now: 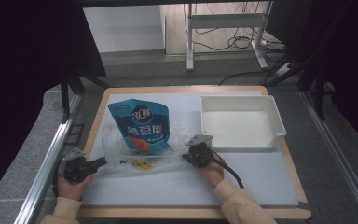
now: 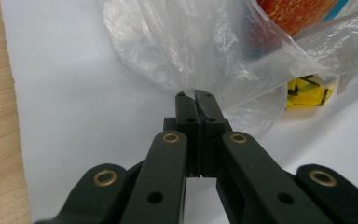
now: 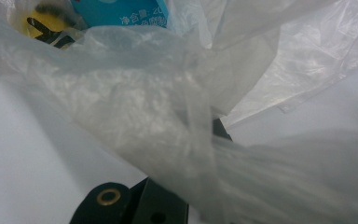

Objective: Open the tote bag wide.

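From the high view, a pale counter point(image 1: 242, 186) with a wooden edge carried a clear plastic bag point(image 1: 121, 156) lying flat near its front left, with a blue snack pouch point(image 1: 141, 126) resting partly inside the bag's far end and a small yellow packet point(image 1: 143, 164) inside the bag near its front edge. An empty white tray point(image 1: 240, 122) sat at the far right, well apart from the bag. The left tool point(image 1: 103, 162), held in a hand at the counter's left edge, pointed right and met the bag's left end; the right tool point(image 1: 186, 156), held in a cream-sleeved hand near the middle, pointed left at the bag's right end. In the left gripper view, the left tool point(image 2: 196, 95) had its black jaws clenched together on a pinch of the plastic bag point(image 2: 191, 51), whose crinkled film rose beyond the tips; the orange and blue of the snack pouch point(image 2: 293, 11) showed through at the top right and the yellow packet point(image 2: 307, 91) lay at the right. In the right gripper view, the plastic bag point(image 3: 158, 116) draped over the right tool, hiding its tips; its jaws were clenched, with a taut strip of film running into them. The snack pouch point(image 3: 121, 11) and yellow packet point(image 3: 46, 23) showed at the top left.
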Tool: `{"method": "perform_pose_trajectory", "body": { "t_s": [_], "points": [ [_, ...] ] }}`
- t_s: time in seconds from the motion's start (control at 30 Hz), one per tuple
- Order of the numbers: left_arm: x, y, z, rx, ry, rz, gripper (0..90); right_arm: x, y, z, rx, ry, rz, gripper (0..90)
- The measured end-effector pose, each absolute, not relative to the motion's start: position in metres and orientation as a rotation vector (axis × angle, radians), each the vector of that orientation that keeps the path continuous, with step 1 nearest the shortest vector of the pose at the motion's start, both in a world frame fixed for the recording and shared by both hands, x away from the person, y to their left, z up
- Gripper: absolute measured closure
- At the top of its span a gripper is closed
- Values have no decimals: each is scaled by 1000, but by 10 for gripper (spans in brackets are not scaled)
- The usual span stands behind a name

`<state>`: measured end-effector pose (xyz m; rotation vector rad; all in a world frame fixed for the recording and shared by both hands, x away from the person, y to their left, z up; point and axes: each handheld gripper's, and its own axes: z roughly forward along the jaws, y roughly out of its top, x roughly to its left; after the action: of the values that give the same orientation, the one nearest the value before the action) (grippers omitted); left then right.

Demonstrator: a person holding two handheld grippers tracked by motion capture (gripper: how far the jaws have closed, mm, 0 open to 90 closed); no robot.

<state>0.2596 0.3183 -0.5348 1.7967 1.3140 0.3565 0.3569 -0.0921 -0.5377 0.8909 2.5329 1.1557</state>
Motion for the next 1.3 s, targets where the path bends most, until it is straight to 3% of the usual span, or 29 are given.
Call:
{"method": "perform_pose_trajectory", "body": {
  "t_s": [0.93,1.3],
  "points": [
    [267,310,-549,1866,1334,341,897,357,-93,-538,887,2529,1146,879],
    [267,310,-550,1870,1337,339,897,356,-94,-537,886,2523,1148,825]
  ]
}}
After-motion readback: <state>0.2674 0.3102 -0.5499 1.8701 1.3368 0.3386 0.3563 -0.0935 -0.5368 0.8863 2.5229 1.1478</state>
